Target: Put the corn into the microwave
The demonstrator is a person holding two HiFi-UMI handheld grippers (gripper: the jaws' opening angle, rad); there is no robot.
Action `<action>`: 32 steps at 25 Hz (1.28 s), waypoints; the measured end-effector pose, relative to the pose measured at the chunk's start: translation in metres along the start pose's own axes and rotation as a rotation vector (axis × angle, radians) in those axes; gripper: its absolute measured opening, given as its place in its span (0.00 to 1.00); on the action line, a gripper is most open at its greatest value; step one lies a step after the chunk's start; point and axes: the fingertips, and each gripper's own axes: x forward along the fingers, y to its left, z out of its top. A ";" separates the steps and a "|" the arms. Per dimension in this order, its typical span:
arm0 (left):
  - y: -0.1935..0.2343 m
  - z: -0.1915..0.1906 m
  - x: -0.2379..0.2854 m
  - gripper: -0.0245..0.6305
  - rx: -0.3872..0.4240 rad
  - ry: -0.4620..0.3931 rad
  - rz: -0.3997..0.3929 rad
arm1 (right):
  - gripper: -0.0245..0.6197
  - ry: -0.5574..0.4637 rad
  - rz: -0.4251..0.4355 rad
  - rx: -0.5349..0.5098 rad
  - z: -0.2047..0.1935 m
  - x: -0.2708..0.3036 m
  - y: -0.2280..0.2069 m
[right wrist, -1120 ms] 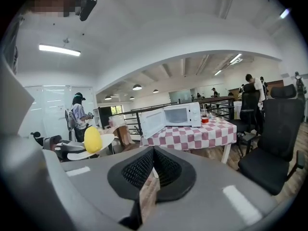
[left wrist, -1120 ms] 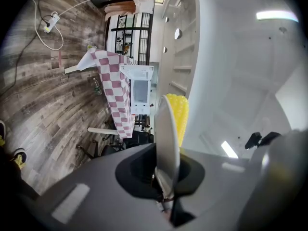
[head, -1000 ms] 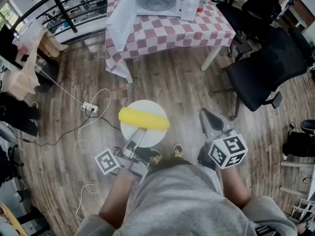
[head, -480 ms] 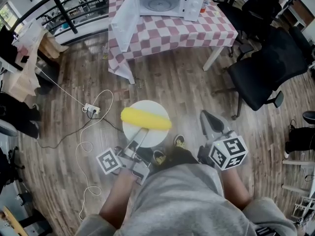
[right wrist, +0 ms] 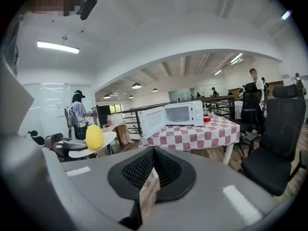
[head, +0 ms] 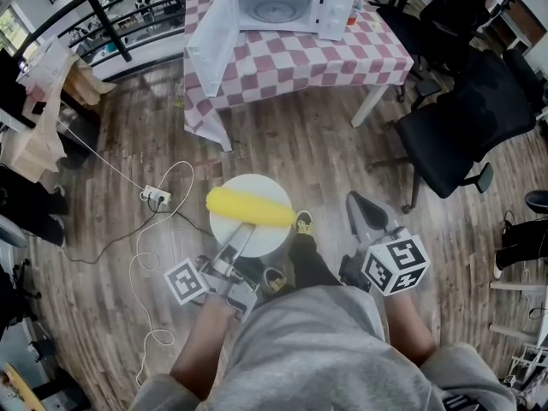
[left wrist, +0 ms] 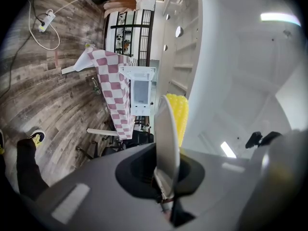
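Above the floor (head: pixel 300 148), your left tongs (head: pixel 246 231) clamp a plate (head: pixel 257 186) carrying the corn (head: pixel 250 206). Your right tongs (head: pixel 358 202) are clenched empty; the microwave (head: pixel 287 2) stands open on the counter (head: pixel 300 54).

one corn (head: pixel 250 206); one white plate (head: pixel 250 185); one microwave (head: pixel 287 2) (its single door hangs open); one checked bench (head: pixel 291 58); two tools, the left tool (head: pixel 242 236) and the right tool (head: pixel 357 200); two marker cubes (head: pixel 396 264), one per tool; two black chairs (head: pixel 467 125); one power strip (head: pixel 157 197); two yellow-trimmed shoes (head: pixel 301 223)
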 end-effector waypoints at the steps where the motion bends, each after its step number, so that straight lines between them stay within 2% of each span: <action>1: 0.001 0.003 0.004 0.06 0.002 -0.003 -0.001 | 0.04 -0.001 0.002 0.000 0.001 0.005 -0.004; 17: 0.010 0.053 0.099 0.06 0.011 -0.017 0.007 | 0.04 -0.001 0.029 0.002 0.043 0.095 -0.072; 32: 0.011 0.078 0.202 0.06 0.009 -0.010 0.003 | 0.04 -0.001 0.066 0.019 0.077 0.154 -0.146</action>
